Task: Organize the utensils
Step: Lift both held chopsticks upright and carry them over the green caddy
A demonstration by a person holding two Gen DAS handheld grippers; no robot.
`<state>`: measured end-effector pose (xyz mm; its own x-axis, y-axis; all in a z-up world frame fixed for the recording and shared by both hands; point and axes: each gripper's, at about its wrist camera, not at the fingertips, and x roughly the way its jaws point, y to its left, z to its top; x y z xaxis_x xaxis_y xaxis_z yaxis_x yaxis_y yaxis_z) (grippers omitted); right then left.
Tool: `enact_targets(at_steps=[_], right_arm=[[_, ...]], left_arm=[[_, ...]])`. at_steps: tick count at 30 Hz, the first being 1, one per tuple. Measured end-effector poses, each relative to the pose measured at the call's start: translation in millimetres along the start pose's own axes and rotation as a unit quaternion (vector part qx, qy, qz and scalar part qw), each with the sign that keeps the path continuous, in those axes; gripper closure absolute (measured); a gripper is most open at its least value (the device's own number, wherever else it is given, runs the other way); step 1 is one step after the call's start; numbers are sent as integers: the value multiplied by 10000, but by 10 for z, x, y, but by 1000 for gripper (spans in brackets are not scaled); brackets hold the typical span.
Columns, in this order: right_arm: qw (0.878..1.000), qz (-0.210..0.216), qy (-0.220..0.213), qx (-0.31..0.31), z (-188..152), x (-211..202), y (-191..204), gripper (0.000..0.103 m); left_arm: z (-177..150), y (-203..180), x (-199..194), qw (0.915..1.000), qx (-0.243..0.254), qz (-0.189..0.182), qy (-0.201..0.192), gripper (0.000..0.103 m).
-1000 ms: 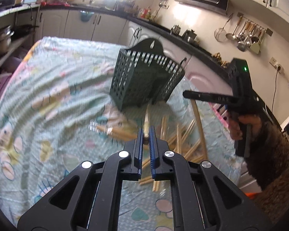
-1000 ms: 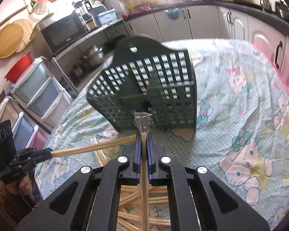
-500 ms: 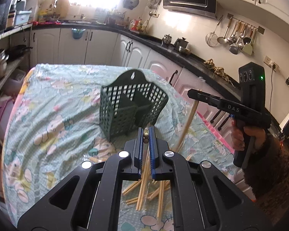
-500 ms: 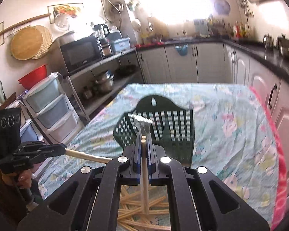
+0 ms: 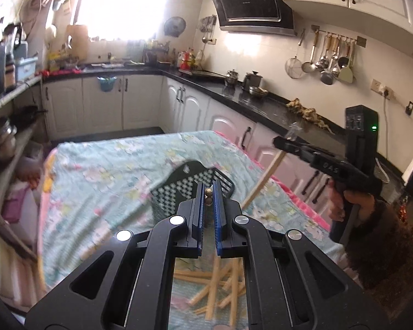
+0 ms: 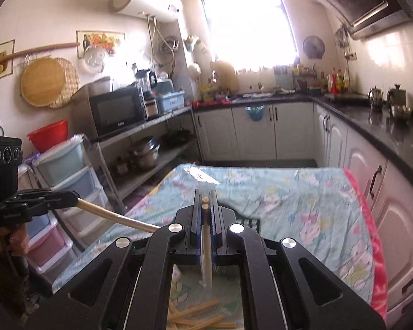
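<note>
Item: wrapped chopstick pair, 2 lots, each lifted clear of the table.

Lot 1: left pair (image 5: 208,195), wooden, 2 round ends showing between the blue pads of the left gripper (image 5: 208,202), whose jaws are clamped together on it. Seen from the right wrist, its shaft slants from that gripper down toward the table.

Lot 2: right pair (image 6: 205,220), in a clear wrapper that juts past the fingertips, pinched by the right gripper (image 6: 205,206), jaws closed tight on it. From the left wrist the shaft hangs slanting downward from the black jaws, held in a hand (image 5: 352,200) with a dark fuzzy sleeve.

Loose stock: chopsticks pile (image 5: 220,283), many sticks crossed on the cloth, directly under both grippers.

Container: green basket (image 5: 184,189), perforated plastic with a hanging tab, standing on the table just beyond the left gripper's tips, partly hidden.

Surface: table (image 6: 303,192) under a pale blue cartoon-print cloth with a pink edge.
</note>
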<state>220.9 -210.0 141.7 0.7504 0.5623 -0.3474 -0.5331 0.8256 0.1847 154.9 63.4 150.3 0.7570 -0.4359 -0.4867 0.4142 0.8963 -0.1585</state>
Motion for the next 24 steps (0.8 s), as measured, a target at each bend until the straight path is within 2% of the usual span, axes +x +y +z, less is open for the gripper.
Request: enact_targets(at_steps=[8,14,24], right_arm=[[9986,-198,-487,-86,327,-43,-72,98],[9952,-409,-834,-318,481,11,-78,98],[9939,-680,-766,-416,380,359,-207,98]], left_arm=[[336,128,1,9990,257,353,129,100],[448,140,106,9979,399,381,338,100],[342,62,531,9969,352,260,647,100]])
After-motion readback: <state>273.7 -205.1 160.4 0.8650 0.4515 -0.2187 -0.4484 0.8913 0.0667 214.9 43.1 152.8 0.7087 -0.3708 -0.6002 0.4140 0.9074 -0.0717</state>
